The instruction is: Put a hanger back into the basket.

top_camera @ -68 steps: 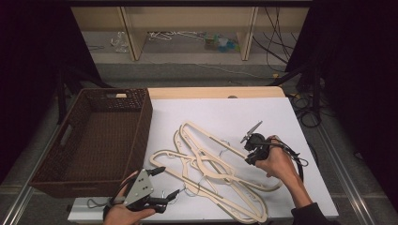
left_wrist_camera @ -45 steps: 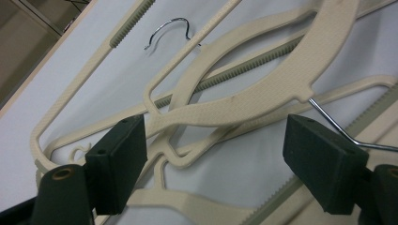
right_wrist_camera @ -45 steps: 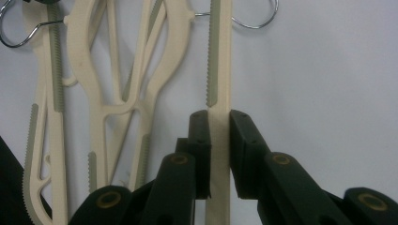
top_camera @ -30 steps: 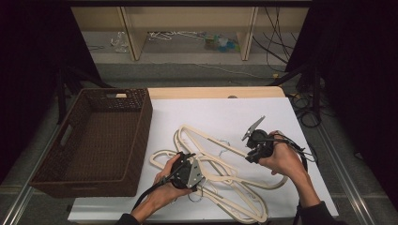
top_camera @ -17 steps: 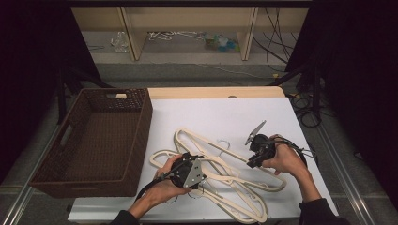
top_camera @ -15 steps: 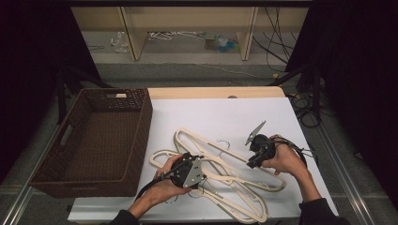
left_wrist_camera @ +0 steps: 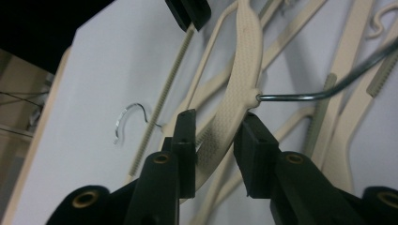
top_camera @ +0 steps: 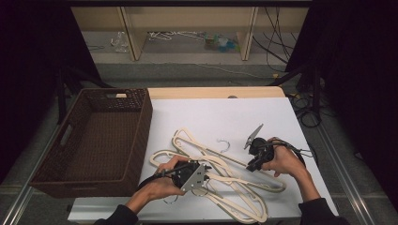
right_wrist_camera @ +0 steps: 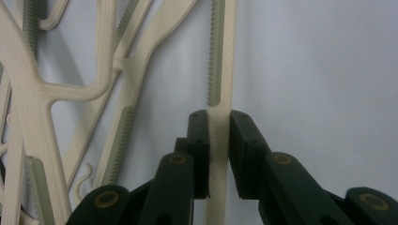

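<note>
Several beige plastic hangers [top_camera: 225,174] lie tangled on the white table [top_camera: 220,110]. My left gripper [top_camera: 192,174] is at the near left of the pile. In the left gripper view its jaws [left_wrist_camera: 218,118] have just been closing and now press on a hanger's textured shoulder [left_wrist_camera: 244,56], right by its metal hook [left_wrist_camera: 300,97]. At the pile's right side is my right gripper [top_camera: 251,163]. In the right gripper view it [right_wrist_camera: 218,115] is shut on a thin hanger bar [right_wrist_camera: 226,56] with a ribbed strip.
A dark wicker basket [top_camera: 144,123] stands at the table's left, its inside bare. A loose wire hook [top_camera: 224,145] lies behind the pile. Cables [top_camera: 309,110] trail off the right edge. The far half of the white top is bare.
The left hand came from the front edge onto the pile, and its jaws closed on a hanger. The right hand sank a little toward the table, still gripping its bar.
</note>
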Motion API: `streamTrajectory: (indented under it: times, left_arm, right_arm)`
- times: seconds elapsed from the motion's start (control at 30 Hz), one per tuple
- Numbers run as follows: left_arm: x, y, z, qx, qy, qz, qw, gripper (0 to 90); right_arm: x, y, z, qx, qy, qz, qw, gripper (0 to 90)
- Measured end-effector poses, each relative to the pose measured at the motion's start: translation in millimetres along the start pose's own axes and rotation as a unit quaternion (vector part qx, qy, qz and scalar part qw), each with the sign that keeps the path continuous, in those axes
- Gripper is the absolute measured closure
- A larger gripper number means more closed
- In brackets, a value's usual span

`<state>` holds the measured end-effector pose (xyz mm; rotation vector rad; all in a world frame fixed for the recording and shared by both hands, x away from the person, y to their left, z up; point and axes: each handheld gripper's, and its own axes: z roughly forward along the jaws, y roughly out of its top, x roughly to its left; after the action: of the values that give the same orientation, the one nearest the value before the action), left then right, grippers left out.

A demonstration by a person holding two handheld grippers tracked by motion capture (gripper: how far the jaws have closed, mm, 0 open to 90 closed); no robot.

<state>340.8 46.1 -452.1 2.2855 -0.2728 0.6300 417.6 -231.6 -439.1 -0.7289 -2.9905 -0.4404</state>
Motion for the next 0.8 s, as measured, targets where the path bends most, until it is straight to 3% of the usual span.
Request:
streamTrajectory:
  times: [0.07,0.13,0.27,0.3,0.47,0.57,0.6,0.63,0.67,0.7,0.73,0.77,0.8]
  left_arm:
    - [1.1,3.5,-2.5,-0.015,-0.003,-0.001,0.9999,71.6]
    - [2.1,9.2,-6.4,-0.012,-0.005,0.024,0.9996,74.2]
    - [1.8,15.6,-6.8,-0.013,-0.004,0.038,0.9992,79.7]
    - [1.5,17.7,-6.6,-0.010,-0.002,0.048,0.9988,80.8]
    - [7.1,21.2,-12.0,-0.019,0.014,0.054,0.9982,84.4]
    - [17.0,20.8,-20.7,-0.034,0.035,0.044,0.9978,85.7]
    - [17.0,20.8,-20.7,-0.034,0.035,0.044,0.9978,85.7]
    - [21.2,20.1,-24.4,-0.034,0.041,0.044,0.9976,85.7]
    - [24.7,19.9,-29.1,-0.026,0.043,0.055,0.9972,85.7]
    - [25.7,20.1,-31.2,-0.037,0.054,0.044,0.9969,85.7]
    - [25.7,20.1,-31.2,-0.037,0.054,0.044,0.9969,85.7]
    - [28.3,21.0,-35.2,-0.032,0.057,0.048,0.9967,85.7]
    - [31.6,22.3,-40.2,-0.032,0.064,0.045,0.9964,85.7]
  right_arm:
    - [0.7,0.0,0.0,0.003,-0.001,-0.002,1.0000,79.6]
    - [1.3,-0.2,-0.8,0.001,0.005,-0.006,1.0000,79.7]
    - [1.1,-0.8,-1.3,-0.007,0.017,-0.007,0.9998,78.0]
    - [2.1,-0.9,-5.3,-0.012,0.012,0.002,0.9999,70.2]
    - [3.1,-3.9,-27.5,-0.052,-0.020,0.025,0.9981,54.8]
    - [4.7,-6.8,-51.9,-0.097,-0.052,0.043,0.9930,50.3]
    - [4.7,-6.8,-51.9,-0.097,-0.052,0.043,0.9930,50.3]
    - [7.3,-9.3,-73.6,-0.145,-0.073,0.056,0.9851,45.8]
    - [8.0,-10.4,-80.2,-0.158,-0.077,0.065,0.9823,45.1]
    - [8.9,-11.5,-85.0,-0.178,-0.090,0.070,0.9774,44.4]
    - [8.9,-11.5,-85.0,-0.178,-0.090,0.070,0.9774,44.4]
    - [12.0,-13.3,-95.6,-0.189,-0.090,0.087,0.9739,43.5]
    - [10.5,-16.4,-102.3,-0.202,-0.097,0.069,0.9721,42.3]
